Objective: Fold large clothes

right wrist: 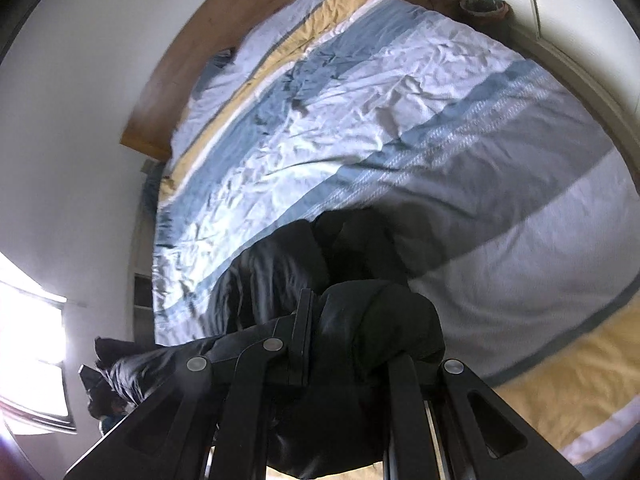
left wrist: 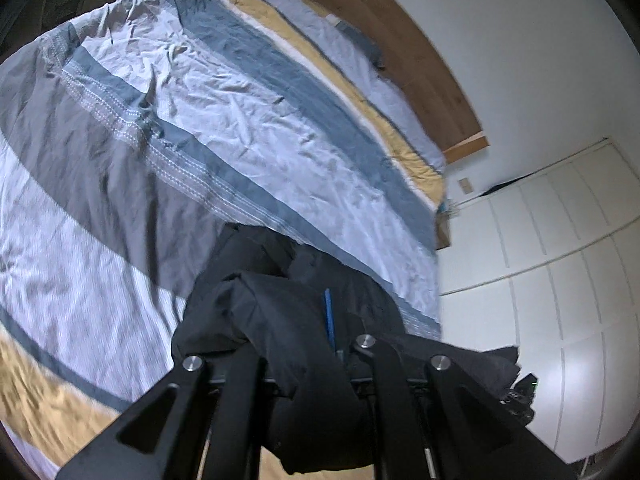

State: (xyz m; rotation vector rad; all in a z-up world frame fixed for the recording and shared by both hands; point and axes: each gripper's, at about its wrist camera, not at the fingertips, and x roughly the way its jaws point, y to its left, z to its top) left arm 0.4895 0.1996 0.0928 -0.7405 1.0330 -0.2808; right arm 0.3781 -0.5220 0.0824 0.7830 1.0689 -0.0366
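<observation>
Only the left wrist view shows white wardrobe doors (left wrist: pixel 560 240); only the right wrist view shows a bright window (right wrist: pixel 28 340) and a pot (right wrist: pixel 484 7) past the bed's far corner. A striped duvet (left wrist: pixel 240 120) covers the bed below a wooden headboard (left wrist: pixel 400 32). The black garment (left wrist: pixel 288 312), bunched and creased, hangs over the duvet, hiding both fingertips. The left gripper (left wrist: pixel 304 364) and right gripper (right wrist: pixel 352 344) each have jaws clenched on its cloth.

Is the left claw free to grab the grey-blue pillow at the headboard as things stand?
Probably not. The left claw is shut on the black garment, and the pillow lies at the far end of the bed, by the headboard; nothing else blocks the way.
</observation>
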